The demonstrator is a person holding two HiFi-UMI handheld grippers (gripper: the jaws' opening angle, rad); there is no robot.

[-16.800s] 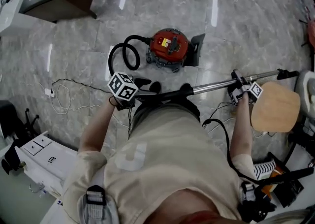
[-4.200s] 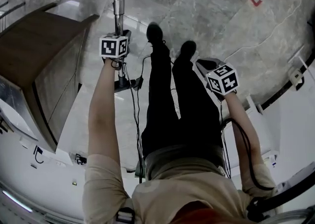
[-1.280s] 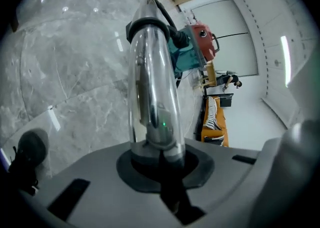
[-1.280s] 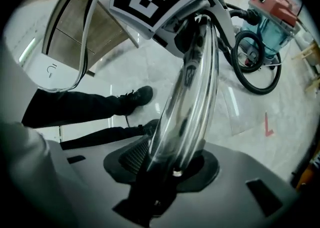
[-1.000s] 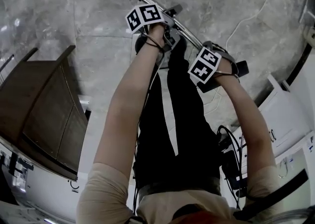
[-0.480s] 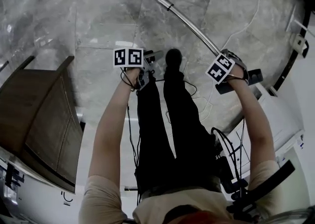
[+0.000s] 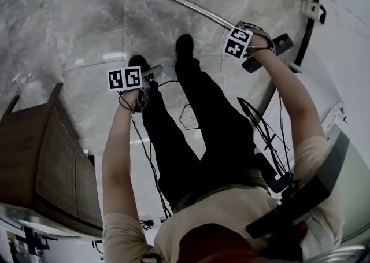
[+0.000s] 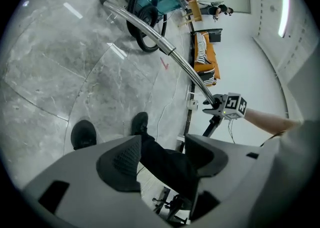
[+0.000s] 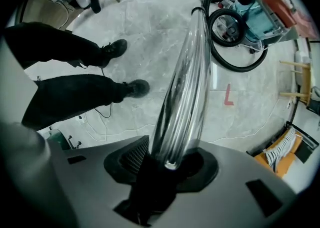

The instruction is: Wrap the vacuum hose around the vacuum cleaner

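between the pads of the right gripper (image 9: 170, 164), low in its own view, sat the near end of the shiny metal wand (image 9: 185, 71); the jaws were closed on it, holding it firmly. from there the wand ran up the frame to the vacuum hose (image 9: 240, 69), whose black loops lay on the marble floor (image 9: 150, 21) against the red and teal vacuum cleaner (image 9: 260, 6) at the upper right. a red mark (image 9: 227, 94) showed on the floor just right of the wand, and the person's two black shoes (image 9: 112, 49) stood to its left.

the left gripper (image 8: 162, 157) had just been opening its jaws; they stood well apart with nothing between them, only a dark trouser leg (image 8: 165, 159) behind the gap. in the head view this gripper hung at centre left, well apart from the wand, which crossed the top of the frame. a wooden cabinet (image 7: 40, 152) filled the lower left there.
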